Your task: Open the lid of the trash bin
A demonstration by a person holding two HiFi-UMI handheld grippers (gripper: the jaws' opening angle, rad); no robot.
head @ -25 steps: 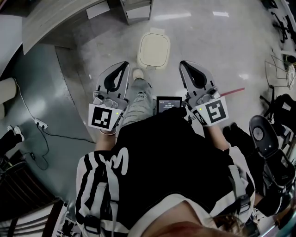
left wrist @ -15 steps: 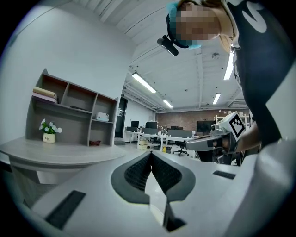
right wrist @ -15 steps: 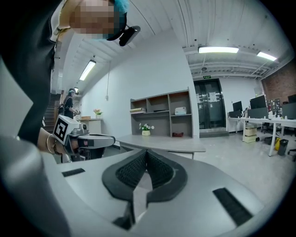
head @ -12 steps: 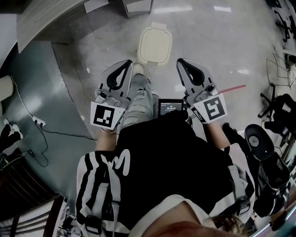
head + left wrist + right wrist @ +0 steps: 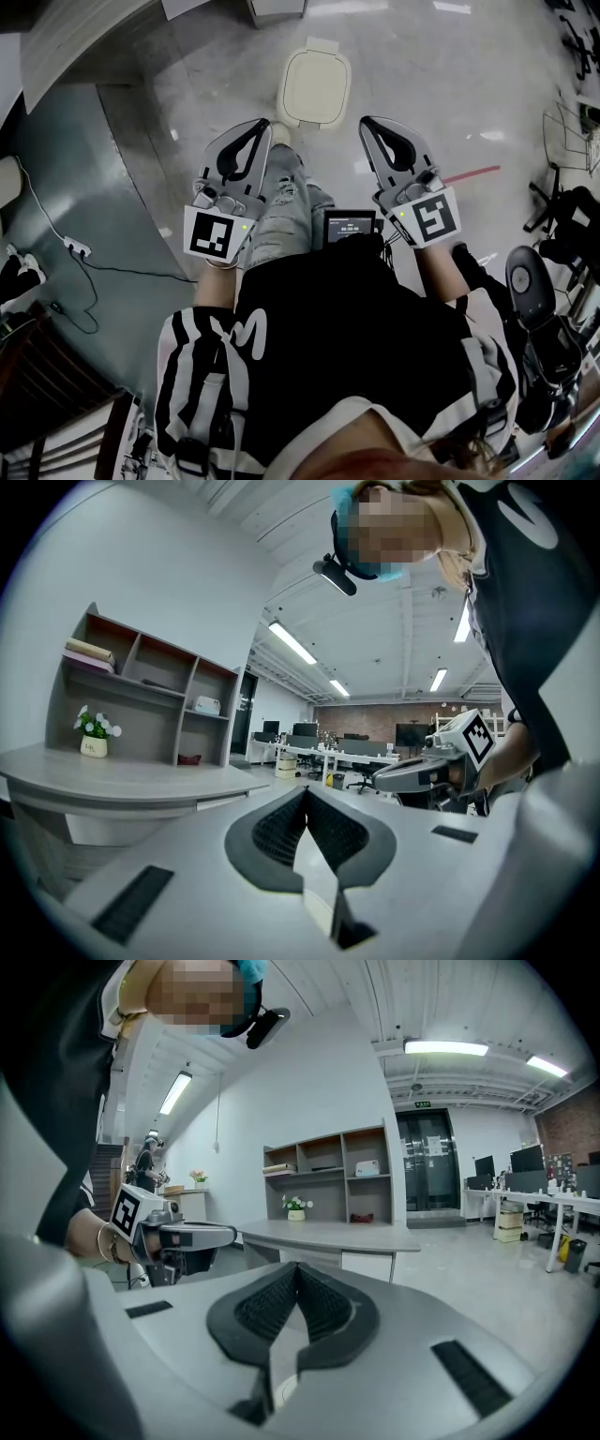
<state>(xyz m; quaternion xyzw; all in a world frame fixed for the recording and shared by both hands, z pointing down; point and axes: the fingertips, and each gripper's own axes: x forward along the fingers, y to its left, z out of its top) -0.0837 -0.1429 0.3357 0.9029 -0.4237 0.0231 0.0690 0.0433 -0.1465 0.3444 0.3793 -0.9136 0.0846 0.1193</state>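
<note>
The cream trash bin [image 5: 316, 86] stands on the floor ahead of me, its lid down, seen only in the head view. My left gripper [image 5: 262, 126] is held at waist height, short of the bin and to its left, jaws shut on nothing. My right gripper [image 5: 367, 123] sits level with it on the right, also shut and empty. Neither touches the bin. In the left gripper view the left gripper [image 5: 305, 791] points level across the office, with the right gripper [image 5: 424, 772] beside it. The right gripper view shows the right gripper [image 5: 298, 1267] closed and the left gripper [image 5: 184, 1236] alongside.
My jeans leg and pale shoe [image 5: 280, 137] reach toward the bin's near edge. A small screen device [image 5: 349, 227] hangs at my waist. A curved desk [image 5: 84, 37] lies at the left, a power strip [image 5: 80, 249] with cable on the floor, office chairs [image 5: 536, 286] at the right, red floor tape [image 5: 469, 175].
My leg has stepped forward toward the bin and the view has shifted slightly. Both grippers stay shut and level. The lid remains down.
</note>
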